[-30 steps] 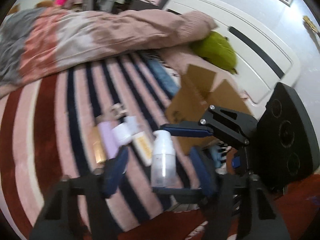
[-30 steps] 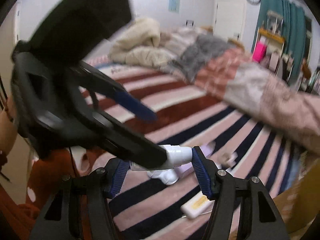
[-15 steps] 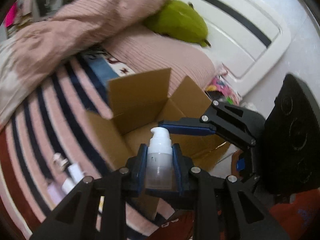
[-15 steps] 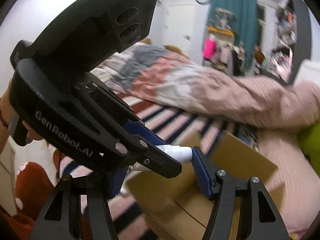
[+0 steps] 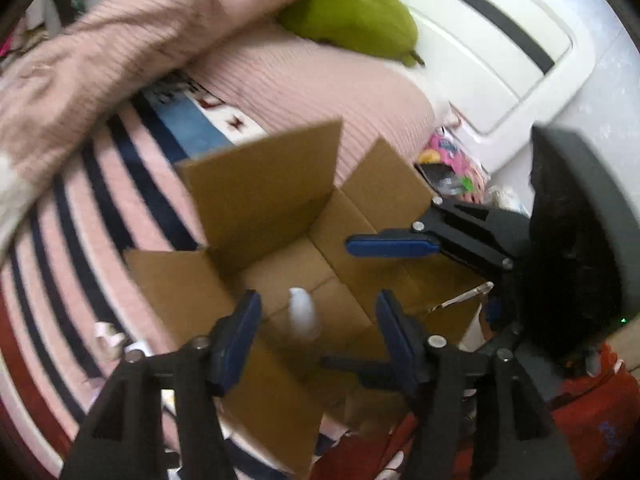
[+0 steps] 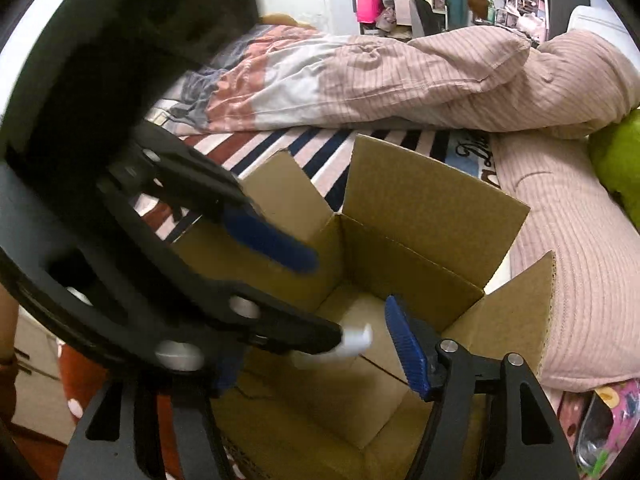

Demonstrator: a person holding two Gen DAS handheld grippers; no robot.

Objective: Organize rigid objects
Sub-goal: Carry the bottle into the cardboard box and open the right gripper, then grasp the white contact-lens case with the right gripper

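The left gripper (image 5: 316, 328) is hovering over the open cardboard box (image 5: 260, 196), and its blue fingers (image 5: 236, 332) have just been opening; they are now standing apart with the pump bottle (image 5: 303, 312) between them but clear of both pads, blurred as if dropping into the box. The right gripper (image 6: 320, 344) is beside it over the same box, its fingers (image 6: 406, 346) also having just been widening; the bottle's white end (image 6: 354, 340) is showing between them, touching neither as far as the blur allows.

The bottle looks like light, stiff, smooth plastic, so it will probably slip under a weak pinch; the straight body below the pump head seems the best place to take hold, since the narrow head could tilt or depress.

The box is sitting on the striped bed cover (image 5: 92, 208), flaps standing up, with a rumpled pink duvet (image 6: 420, 76) on its far side and a green cushion (image 5: 352, 16) farther off by the white headboard (image 5: 500, 52). A few small items (image 5: 108, 336) are lying on the cover to the left of the box.
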